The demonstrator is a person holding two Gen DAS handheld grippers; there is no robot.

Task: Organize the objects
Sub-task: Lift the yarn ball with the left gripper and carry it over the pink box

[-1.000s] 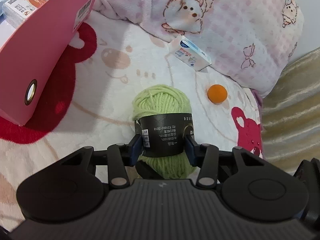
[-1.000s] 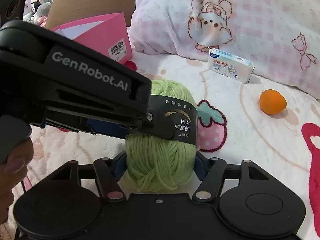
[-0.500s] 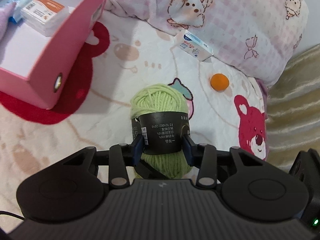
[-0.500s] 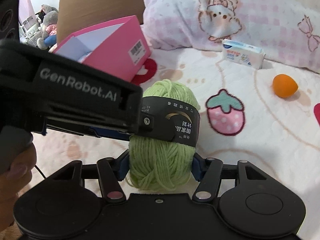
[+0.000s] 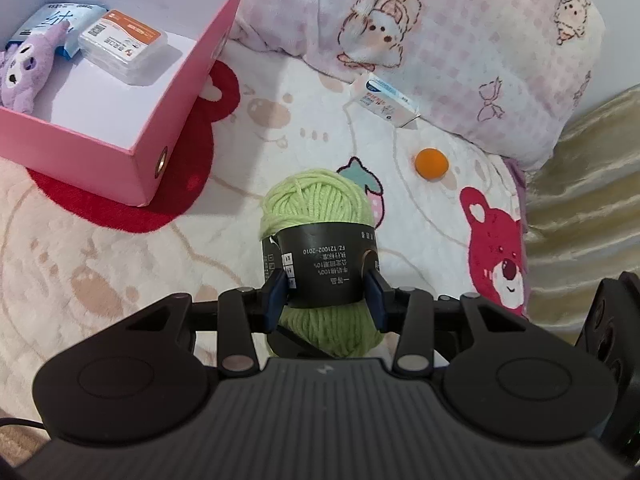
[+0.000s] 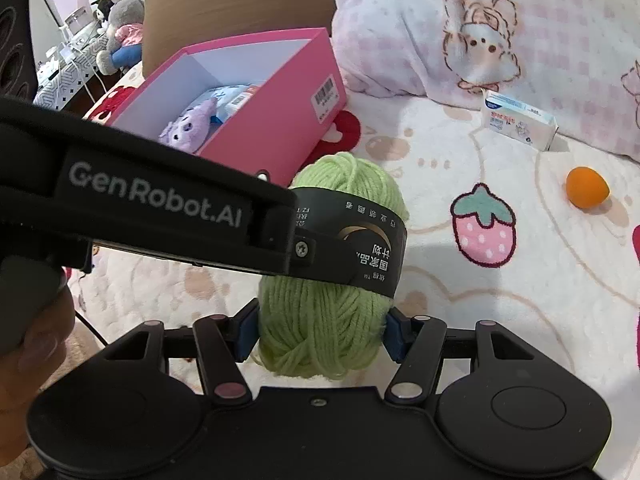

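A green yarn ball [image 5: 316, 204] with a black paper band is held up above the blanket by both grippers. My left gripper [image 5: 326, 294] is shut on its banded middle. My right gripper [image 6: 322, 330] is shut on its lower end [image 6: 320, 320], and the left gripper's body [image 6: 152, 216] crosses that view. The pink box [image 5: 180, 92] lies to the left, open, holding a purple plush toy [image 5: 24, 68], a blue packet [image 5: 60, 24] and a clear case with an orange label [image 5: 122, 48]. The box also shows in the right wrist view [image 6: 280, 92].
A white tissue pack [image 5: 384, 100] and an orange ball [image 5: 431, 163] lie on the cartoon-print blanket by the pink checked pillow [image 5: 460, 40]. A gold cover [image 5: 580, 200] is at the right. A cardboard box [image 6: 240, 4] and plush toys [image 6: 120, 28] stand behind the pink box.
Both grippers have lifted the yarn ball higher and the views have tilted down, so the inside of the pink box now shows.
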